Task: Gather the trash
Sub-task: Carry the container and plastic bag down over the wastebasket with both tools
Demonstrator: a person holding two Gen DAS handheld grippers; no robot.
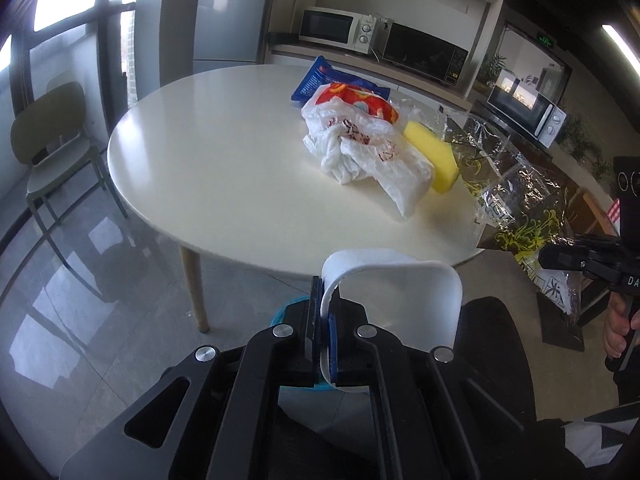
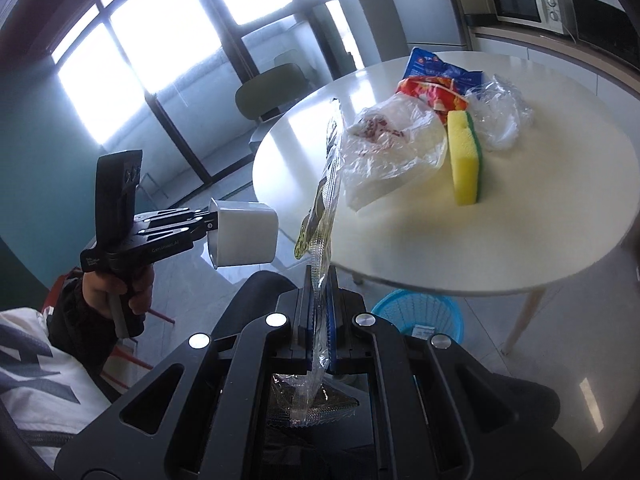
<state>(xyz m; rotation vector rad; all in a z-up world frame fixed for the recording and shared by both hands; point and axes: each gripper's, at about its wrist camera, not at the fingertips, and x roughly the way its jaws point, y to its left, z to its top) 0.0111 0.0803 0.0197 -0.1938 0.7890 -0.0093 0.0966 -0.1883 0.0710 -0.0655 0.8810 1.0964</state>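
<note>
My left gripper (image 1: pixel 325 300) is shut on the rim of a white plastic cup (image 1: pixel 416 292), held off the near edge of the round white table (image 1: pixel 208 152); it also shows in the right wrist view (image 2: pixel 244 236). My right gripper (image 2: pixel 320 304) is shut on a clear crinkly wrapper with yellow print (image 2: pixel 326 184), which also shows in the left wrist view (image 1: pixel 516 188). On the table lie a white plastic bag (image 1: pixel 360 148), a red snack packet (image 1: pixel 360 100), a blue packet (image 1: pixel 328 80), a yellow sponge (image 1: pixel 432 154) and a clear crumpled bag (image 2: pixel 500 112).
A blue mesh waste basket (image 2: pixel 420 312) stands on the floor under the table's near edge. An olive chair (image 1: pixel 52 148) stands left of the table. Microwaves (image 1: pixel 336 26) sit on the counter behind. A black office chair back (image 1: pixel 492 360) is below the grippers.
</note>
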